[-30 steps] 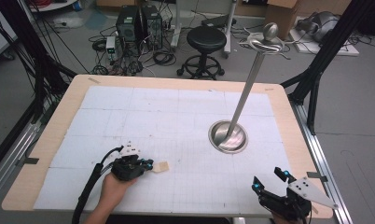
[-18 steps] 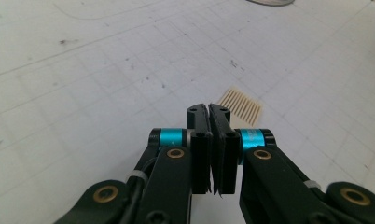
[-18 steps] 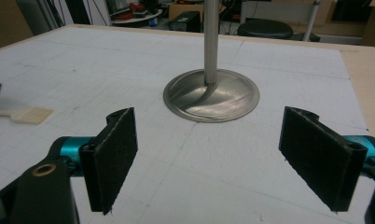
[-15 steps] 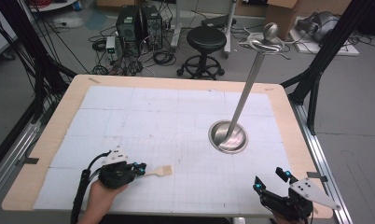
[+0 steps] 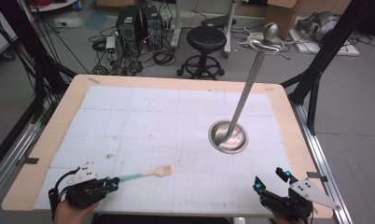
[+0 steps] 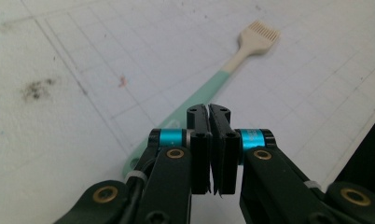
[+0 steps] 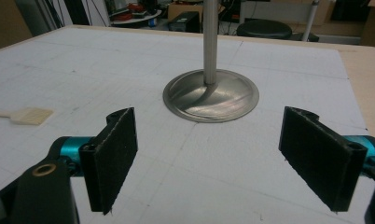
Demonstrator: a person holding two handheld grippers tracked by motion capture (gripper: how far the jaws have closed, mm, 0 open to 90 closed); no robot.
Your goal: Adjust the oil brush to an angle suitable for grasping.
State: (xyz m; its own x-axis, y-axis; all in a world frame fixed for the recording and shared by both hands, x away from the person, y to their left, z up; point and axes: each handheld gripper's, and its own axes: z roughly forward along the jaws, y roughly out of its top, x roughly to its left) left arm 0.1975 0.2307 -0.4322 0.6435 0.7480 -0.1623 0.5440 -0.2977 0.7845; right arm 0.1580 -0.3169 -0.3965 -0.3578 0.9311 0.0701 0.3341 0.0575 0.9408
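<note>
A small brush (image 5: pixel 143 175) with a mint-green handle and cream bristle head lies flat on the white gridded mat (image 5: pixel 153 121), near its front left. My left gripper (image 5: pixel 114 183) sits at the handle's near end, its jaws shut together with nothing between them. In the left gripper view the brush (image 6: pixel 209 86) runs from under the closed left gripper (image 6: pixel 209 116) away to the upper right. My right gripper (image 5: pixel 269 180) rests at the front right with its jaws wide apart and empty. The right gripper view has the right gripper (image 7: pixel 223 154) open and the brush head (image 7: pixel 29 115) far left.
A metal stand with a round dished base (image 5: pixel 228 137) and a tall slanting pole (image 5: pixel 248 88) stands right of centre on the mat. The round base (image 7: pixel 211 95) lies straight ahead of the right gripper. A stool, computers and cables are on the floor beyond the table.
My left hand has drawn back to the left along the handle with its jaws shut; the brush stayed nearly in place on the mat. The right gripper has not moved.
</note>
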